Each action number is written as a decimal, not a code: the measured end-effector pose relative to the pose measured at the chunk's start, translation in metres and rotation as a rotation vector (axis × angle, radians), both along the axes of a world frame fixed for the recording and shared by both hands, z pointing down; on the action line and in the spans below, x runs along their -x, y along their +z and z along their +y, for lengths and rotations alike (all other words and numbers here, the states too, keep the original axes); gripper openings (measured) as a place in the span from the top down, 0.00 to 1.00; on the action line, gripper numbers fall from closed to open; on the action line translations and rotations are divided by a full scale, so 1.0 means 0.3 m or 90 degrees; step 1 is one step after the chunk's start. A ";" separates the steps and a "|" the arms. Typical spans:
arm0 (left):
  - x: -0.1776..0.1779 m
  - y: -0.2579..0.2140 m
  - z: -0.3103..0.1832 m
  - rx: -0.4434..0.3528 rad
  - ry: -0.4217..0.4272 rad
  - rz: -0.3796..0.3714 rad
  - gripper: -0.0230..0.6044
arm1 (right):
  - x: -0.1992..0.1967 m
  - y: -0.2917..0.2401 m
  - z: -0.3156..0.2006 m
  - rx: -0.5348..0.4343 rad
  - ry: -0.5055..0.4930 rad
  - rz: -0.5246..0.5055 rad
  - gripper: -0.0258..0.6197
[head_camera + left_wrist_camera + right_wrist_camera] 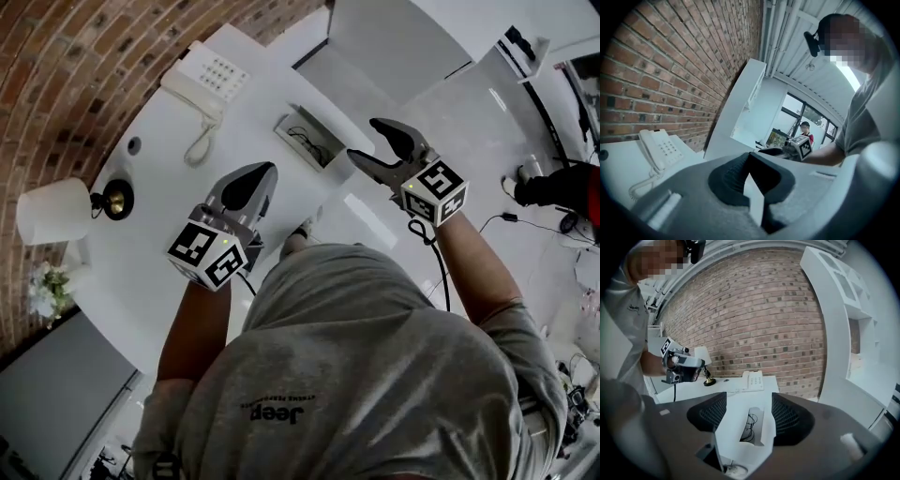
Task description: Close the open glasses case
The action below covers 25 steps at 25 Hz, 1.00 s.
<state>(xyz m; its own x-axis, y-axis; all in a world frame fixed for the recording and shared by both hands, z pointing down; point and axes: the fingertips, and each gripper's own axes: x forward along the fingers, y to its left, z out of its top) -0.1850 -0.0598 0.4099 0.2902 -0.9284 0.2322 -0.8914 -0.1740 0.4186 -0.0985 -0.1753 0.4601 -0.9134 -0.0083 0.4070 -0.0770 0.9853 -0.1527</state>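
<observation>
The white glasses case [305, 139] lies open on the white desk [159, 244] near its right edge, with dark glasses inside. In the right gripper view the case [753, 427] shows through the gap between the jaws, some way ahead. My right gripper [366, 139] hovers open just right of the case with nothing between its pads. My left gripper [265, 171] hangs on the near side of the case, apart from it, its tips [749, 155] together and holding nothing.
A white corded phone [202, 80] sits at the desk's far end by the brick wall [84, 47]. A white lamp [56, 211] and flowers [42, 291] stand at the left. A tall white shelf unit [740, 108] rises beyond the desk. Another person [805, 126] stands far behind.
</observation>
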 end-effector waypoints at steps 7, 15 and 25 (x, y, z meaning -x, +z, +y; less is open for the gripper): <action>0.140 0.087 0.054 0.022 -0.059 0.018 0.97 | 0.179 0.268 0.007 0.023 -0.037 0.076 0.45; 0.192 0.153 0.098 0.045 -0.079 0.036 0.97 | 0.256 0.487 0.028 0.010 -0.053 0.156 0.32; 0.204 0.191 0.114 0.060 -0.077 0.051 0.97 | 0.271 0.638 0.037 -0.031 -0.058 0.238 0.30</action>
